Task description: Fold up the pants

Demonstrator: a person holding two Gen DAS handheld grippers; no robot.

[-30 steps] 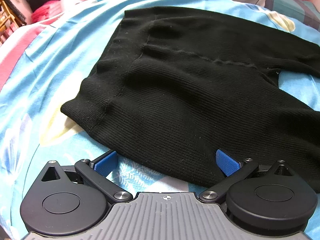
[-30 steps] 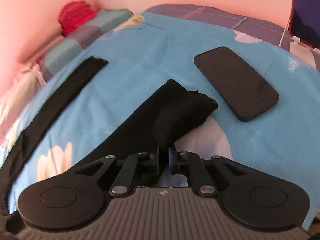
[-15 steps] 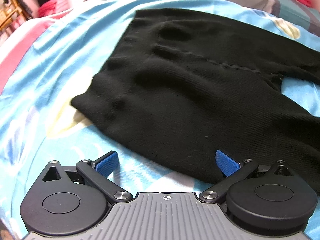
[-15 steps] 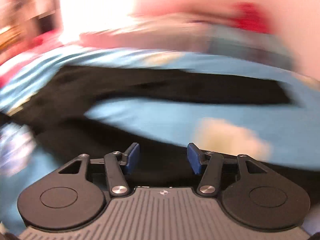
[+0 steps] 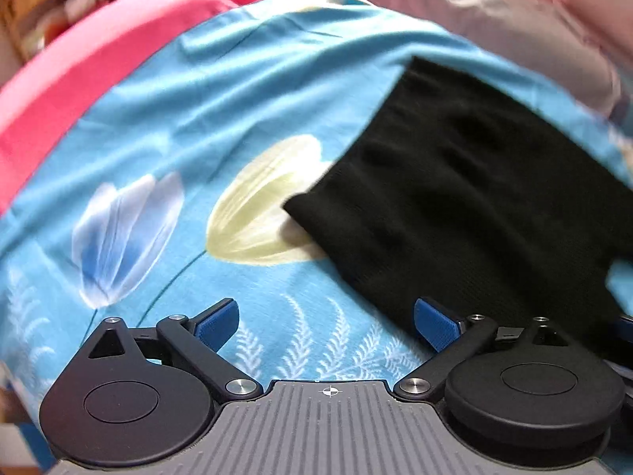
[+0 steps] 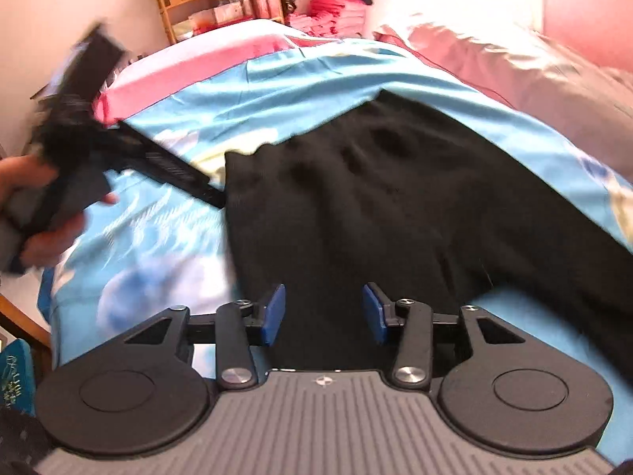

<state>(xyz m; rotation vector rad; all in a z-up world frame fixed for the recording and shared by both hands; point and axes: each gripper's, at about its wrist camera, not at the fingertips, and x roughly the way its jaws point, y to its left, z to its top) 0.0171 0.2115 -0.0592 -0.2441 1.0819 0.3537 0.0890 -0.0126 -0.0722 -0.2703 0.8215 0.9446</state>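
The black knit pants [image 6: 395, 206] lie flat on the blue floral bedsheet [image 5: 237, 91] of the bed, waistband end toward the left of both views, legs running off to the right.

**Change since one second ago**
- The right claw [image 6: 323, 312] was then clamped on the hem of one leg, beside a phone. That hem is now released, and the phone is out of both views.
- The right claw now looks over the seat and waist of the pants. Its jaws have just opened and then closed in part; they now stand partly open. Black fabric shows behind the gap, but the blue pads [image 6: 273, 314] press on nothing.
- The left claw [image 5: 326, 322] has shifted from over the seat of the pants toward the waistband corner [image 5: 300, 208]. It is wide open, as it was, and holds nothing. Its right pad [image 5: 435, 324] lies at the near edge of the fabric.
- In the right wrist view the person's left hand [image 6: 35, 206] carries the left claw just beside the waistband.

**Meaning for the task**
- Judged from this layout, the leg-straightening step is finished and both claws are regrouping at the waist end.
- No fold is visible yet. The likely next step is a grip on the waistband or side edge to start the fold.
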